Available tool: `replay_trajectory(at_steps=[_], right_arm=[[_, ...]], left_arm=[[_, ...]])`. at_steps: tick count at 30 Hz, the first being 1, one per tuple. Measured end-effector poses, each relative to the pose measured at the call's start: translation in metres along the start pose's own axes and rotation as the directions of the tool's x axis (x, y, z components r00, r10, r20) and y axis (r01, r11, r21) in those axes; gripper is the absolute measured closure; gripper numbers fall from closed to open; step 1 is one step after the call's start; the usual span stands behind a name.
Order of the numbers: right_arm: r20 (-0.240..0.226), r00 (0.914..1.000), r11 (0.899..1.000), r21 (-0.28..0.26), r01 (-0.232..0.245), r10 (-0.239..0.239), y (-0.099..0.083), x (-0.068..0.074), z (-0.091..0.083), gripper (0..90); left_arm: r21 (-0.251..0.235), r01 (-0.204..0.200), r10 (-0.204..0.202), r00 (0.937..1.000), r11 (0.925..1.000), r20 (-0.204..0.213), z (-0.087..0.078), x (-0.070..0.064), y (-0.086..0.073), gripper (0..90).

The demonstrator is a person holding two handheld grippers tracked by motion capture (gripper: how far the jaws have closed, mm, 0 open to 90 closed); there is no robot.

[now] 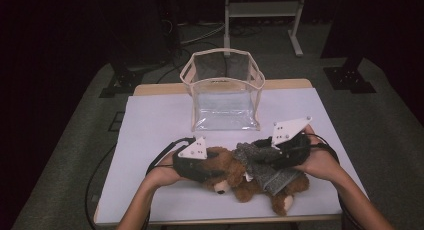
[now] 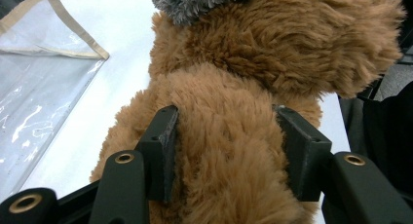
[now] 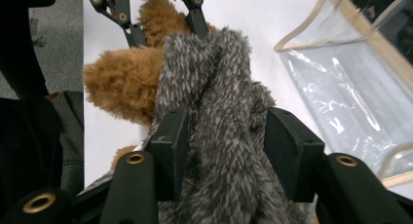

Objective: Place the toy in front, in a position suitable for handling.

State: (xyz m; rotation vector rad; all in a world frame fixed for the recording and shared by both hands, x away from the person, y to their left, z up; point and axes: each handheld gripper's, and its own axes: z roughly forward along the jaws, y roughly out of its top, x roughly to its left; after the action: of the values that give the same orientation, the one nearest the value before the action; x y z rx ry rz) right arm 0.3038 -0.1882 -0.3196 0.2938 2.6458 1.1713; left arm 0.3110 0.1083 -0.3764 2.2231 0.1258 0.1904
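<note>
- On the white table (image 1: 150, 140), the left gripper (image 2: 226, 131) pinches a teddy bear (image 1: 235, 175); the right gripper (image 3: 221, 131) pinches its grey scarf (image 3: 214, 87).
- Soft, light plush likely squashes; the body gives surer hold.

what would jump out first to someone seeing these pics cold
A brown teddy bear lies at the near edge of the white table, gripped from both ends. The left gripper clamps its brown fur, while the right gripper clamps its grey scarf. Behind it stands an open clear plastic bag with cream trim.

The teddy bear (image 1: 235, 175) lies before the clear bag (image 1: 223, 90) on the table (image 1: 150, 140).
</note>
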Motion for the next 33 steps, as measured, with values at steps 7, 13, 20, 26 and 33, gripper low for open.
replay_trajectory(at_steps=[7, 13, 20, 26, 33], right_arm=[[-0.017, 0.9997, 1.000, -0.005, 0.016, -0.016, 0.002, 0.007, -0.001, 49.5], [-0.050, 0.9984, 0.999, 0.032, 0.029, -0.028, 0.003, 0.007, 0.021, 49.3], [-0.072, 0.9960, 0.997, 0.054, 0.057, -0.053, 0.007, 0.012, 0.044, 53.4], [-0.032, 0.9984, 0.995, 0.092, 0.050, -0.047, 0.005, 0.013, 0.048, 74.8], [-0.014, 0.9999, 0.995, 0.096, -0.003, 0.004, -0.010, 0.003, 0.017, 77.5]], left_arm=[[0.001, -0.001, 0.001, 1.0000, 1.0000, 0.000, 0.000, 0.000, 0.000, 46.0], [-0.002, 0.003, -0.003, 1.0000, 1.0000, 0.001, 0.000, 0.001, 0.000, 46.0], [0.008, 0.001, -0.001, 1.0000, 1.0000, -0.001, 0.002, 0.000, 0.000, 46.0], [-0.001, 0.009, -0.009, 1.0000, 1.0000, 0.000, 0.002, 0.001, 0.000, 46.0], [-0.005, 0.015, -0.015, 0.9999, 0.9999, 0.000, 0.001, 0.001, 0.000, 46.0]])
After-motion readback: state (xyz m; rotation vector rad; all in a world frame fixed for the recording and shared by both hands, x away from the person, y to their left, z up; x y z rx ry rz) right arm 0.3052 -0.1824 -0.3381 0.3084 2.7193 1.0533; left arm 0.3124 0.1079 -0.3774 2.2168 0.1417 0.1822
